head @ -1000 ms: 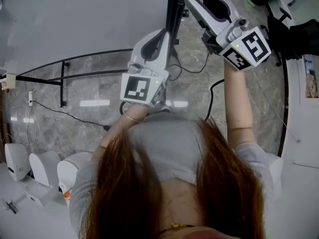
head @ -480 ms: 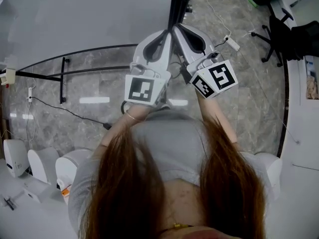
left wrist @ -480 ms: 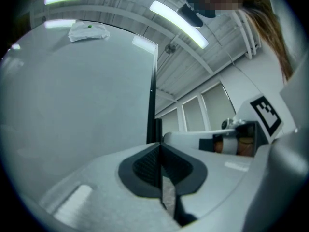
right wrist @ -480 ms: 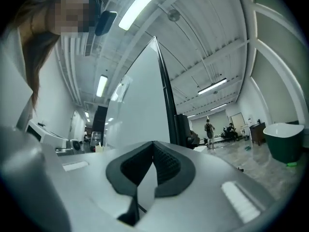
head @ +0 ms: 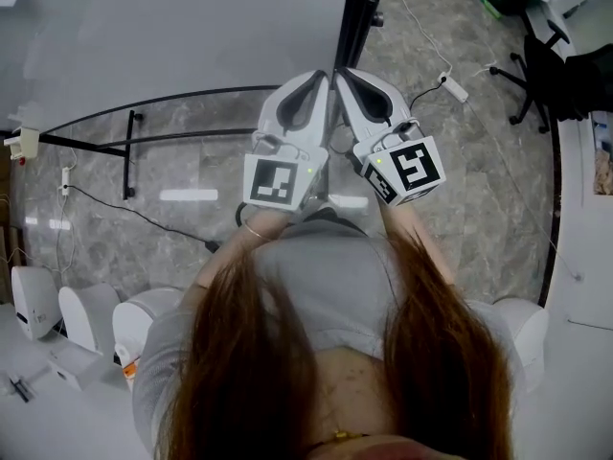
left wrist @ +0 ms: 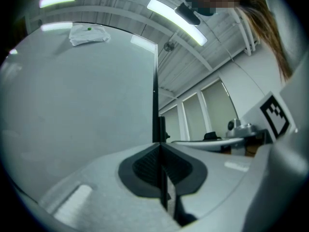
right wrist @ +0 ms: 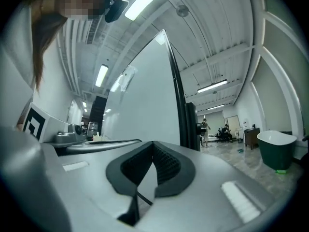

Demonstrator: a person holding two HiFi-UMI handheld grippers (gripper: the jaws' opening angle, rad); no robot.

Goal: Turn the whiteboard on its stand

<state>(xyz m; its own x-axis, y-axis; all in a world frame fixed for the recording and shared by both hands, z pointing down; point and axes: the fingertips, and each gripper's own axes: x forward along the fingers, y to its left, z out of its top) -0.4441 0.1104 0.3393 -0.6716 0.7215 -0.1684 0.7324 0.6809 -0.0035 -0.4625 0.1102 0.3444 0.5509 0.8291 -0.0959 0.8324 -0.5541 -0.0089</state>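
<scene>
Straight ahead of the person, a large whiteboard [head: 172,36] stands upright on its black stand [head: 144,105], over a grey marble floor [head: 460,180]. Both tools reach forward side by side, their tips almost touching at the board's dark side edge. The left gripper [left wrist: 159,146] has its jaws clamped on that thin edge, which runs down between its pads. The right gripper [right wrist: 153,143] has its jaws pressed together, tips meeting just beside the frame. Long brown hair [head: 239,353] fills the bottom of the head view.

Whiteboard [head: 172,36] partly out of frame
</scene>
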